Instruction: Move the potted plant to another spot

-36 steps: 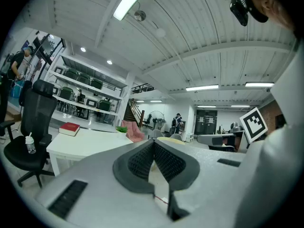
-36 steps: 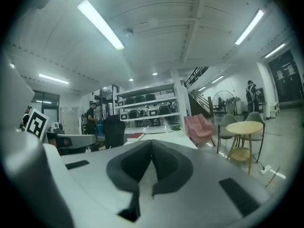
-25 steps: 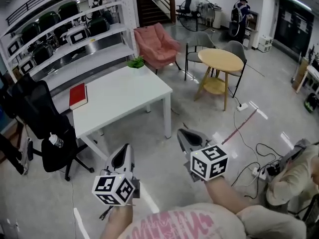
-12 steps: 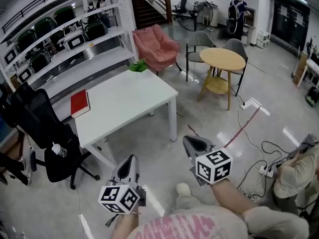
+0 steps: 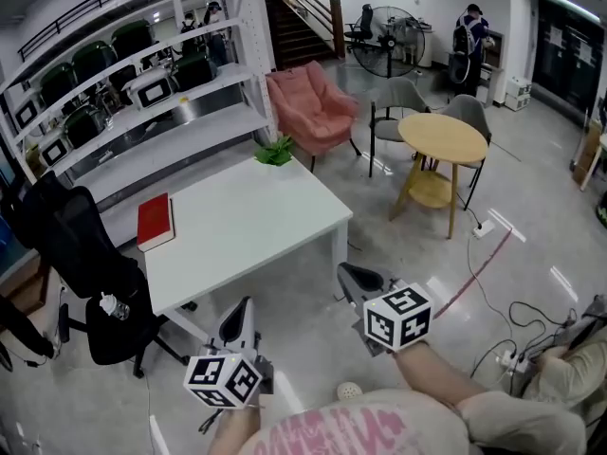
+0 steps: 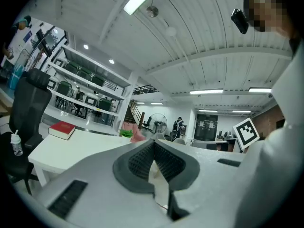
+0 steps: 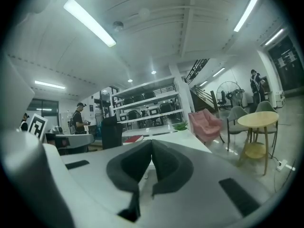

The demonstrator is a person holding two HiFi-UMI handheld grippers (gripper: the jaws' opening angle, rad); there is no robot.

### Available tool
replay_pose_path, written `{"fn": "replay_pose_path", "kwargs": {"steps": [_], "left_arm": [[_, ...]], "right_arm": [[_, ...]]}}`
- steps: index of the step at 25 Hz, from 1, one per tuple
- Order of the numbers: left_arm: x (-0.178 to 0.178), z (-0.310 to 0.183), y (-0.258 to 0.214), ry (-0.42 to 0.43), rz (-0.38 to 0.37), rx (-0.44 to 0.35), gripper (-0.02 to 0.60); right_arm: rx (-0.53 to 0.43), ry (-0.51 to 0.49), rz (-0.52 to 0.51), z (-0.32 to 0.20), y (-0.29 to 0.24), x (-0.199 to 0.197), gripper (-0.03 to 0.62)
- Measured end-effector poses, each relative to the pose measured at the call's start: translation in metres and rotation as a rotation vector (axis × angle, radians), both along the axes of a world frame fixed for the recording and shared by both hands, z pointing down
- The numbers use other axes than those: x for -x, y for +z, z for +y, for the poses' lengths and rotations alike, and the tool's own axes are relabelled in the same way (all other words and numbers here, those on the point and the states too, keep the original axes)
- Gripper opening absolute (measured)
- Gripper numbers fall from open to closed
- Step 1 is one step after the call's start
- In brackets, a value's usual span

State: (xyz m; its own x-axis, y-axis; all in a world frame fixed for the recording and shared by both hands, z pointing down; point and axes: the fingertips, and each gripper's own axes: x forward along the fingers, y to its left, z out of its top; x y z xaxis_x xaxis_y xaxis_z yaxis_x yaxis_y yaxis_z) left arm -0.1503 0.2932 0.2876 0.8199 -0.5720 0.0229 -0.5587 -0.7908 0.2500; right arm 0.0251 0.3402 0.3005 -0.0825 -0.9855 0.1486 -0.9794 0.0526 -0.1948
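My left tongs (image 5: 237, 311) and right tongs (image 5: 352, 275) pinched together, empty, lower frame, potted plant (image 5: 276, 152) well apart above, seemingly at far edge of surface (image 5: 248, 227)

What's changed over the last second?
The left gripper and right gripper have both moved forward, closer to the white table. Nothing was grasped or released. Both stay shut and empty. The potted plant and red book sit unmoved.

I wear a pink printed shirt (image 5: 379, 427); my grey left claw (image 5: 237, 309) and right claw (image 5: 351, 275) carry black-and-white marker cubes (image 5: 223, 379).
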Motion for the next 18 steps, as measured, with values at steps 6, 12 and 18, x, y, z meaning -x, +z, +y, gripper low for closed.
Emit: {"fn": "replay_pose_path", "kwargs": {"steps": [6, 12, 18], "left_arm": [[-0.048, -0.049, -0.011, -0.02, 0.026, -0.03, -0.009], [-0.089, -0.08, -0.018, -0.025, 0.058, -0.063, -0.009], [-0.114, -0.097, 0.002, -0.032, 0.034, -0.036, -0.009]], "right_arm": [[-0.03, -0.058, 0.031, -0.061, -0.019, -0.042, 0.006], [-0.084, -0.098, 0.038, -0.097, -0.038, -0.078, 0.006], [-0.049, -0.096, 0.019, -0.117, -0.018, -0.107, 0.006]]}}
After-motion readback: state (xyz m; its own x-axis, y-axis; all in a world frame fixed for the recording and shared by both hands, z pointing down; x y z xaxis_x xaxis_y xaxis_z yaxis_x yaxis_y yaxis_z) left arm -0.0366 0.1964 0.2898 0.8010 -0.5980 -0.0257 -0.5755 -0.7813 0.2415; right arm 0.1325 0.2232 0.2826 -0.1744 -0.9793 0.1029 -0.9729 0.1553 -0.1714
